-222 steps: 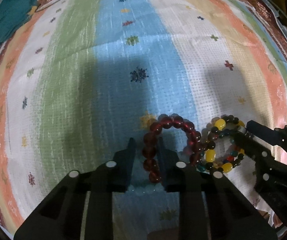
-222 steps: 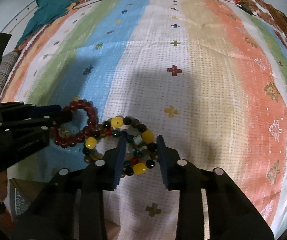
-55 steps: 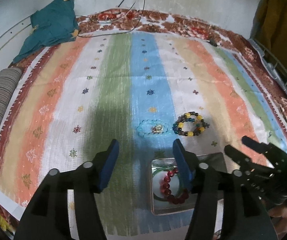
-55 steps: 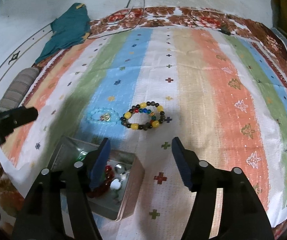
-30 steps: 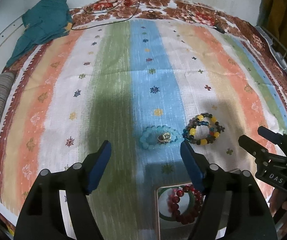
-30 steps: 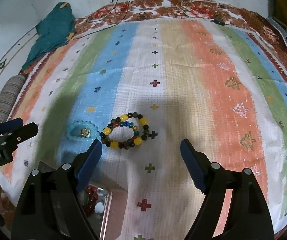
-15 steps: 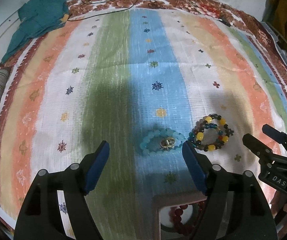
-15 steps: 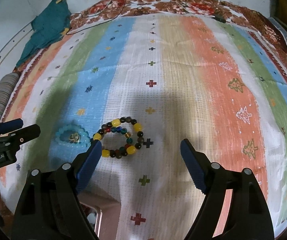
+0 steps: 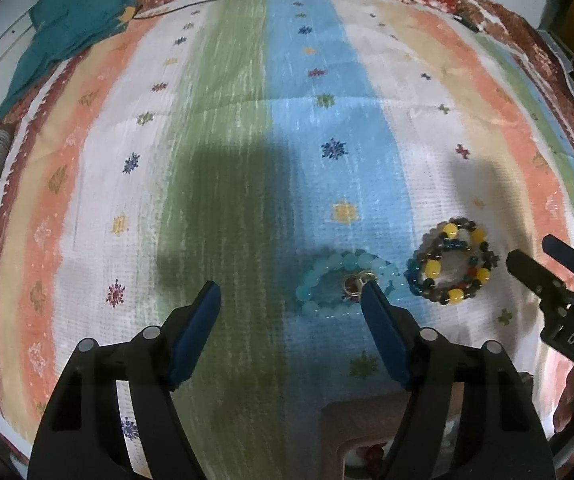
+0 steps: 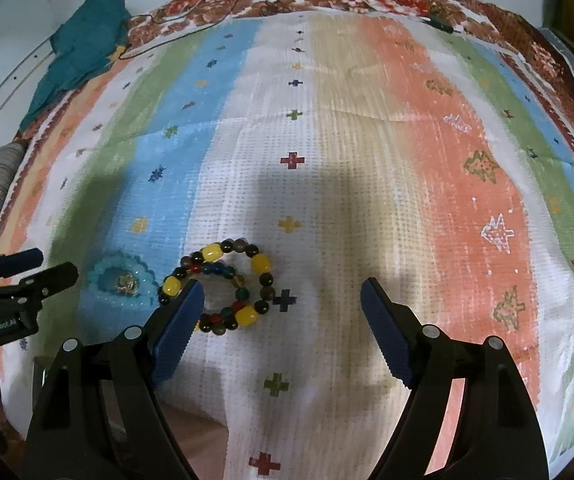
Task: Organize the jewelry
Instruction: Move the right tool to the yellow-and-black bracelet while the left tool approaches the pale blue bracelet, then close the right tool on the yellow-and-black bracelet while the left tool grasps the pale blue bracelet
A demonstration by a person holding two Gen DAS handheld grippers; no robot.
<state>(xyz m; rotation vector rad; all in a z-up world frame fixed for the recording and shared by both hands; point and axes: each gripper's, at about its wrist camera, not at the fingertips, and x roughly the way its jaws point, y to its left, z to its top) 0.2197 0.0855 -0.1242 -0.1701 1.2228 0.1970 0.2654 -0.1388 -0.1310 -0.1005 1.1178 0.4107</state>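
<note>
Both grippers closing in on the last two bracelets.
We are lowering the left gripper (image 9: 291, 294), jaws narrowing slightly and empty, toward the blue bracelet (image 9: 345, 280); the right gripper (image 10: 281, 292), wide and empty, toward the mixed bracelet (image 10: 219, 286); the tin (image 9: 351, 432) is slipping toward the rug's (image 9: 227, 120) near edge.

Both handheld tools, the left gripper (image 9: 291, 296) and the right gripper (image 10: 281, 294), have black plastic arms, blue ridged finger pads (image 10: 177, 330), round silver screws and small white lettering on their sides.

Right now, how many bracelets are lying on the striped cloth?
2. A light blue bracelet lies on the blue stripe, and a multicoloured bead bracelet lies beside it on the white stripe. Dark red beads in the tin at the bottom edge may be another.
</note>
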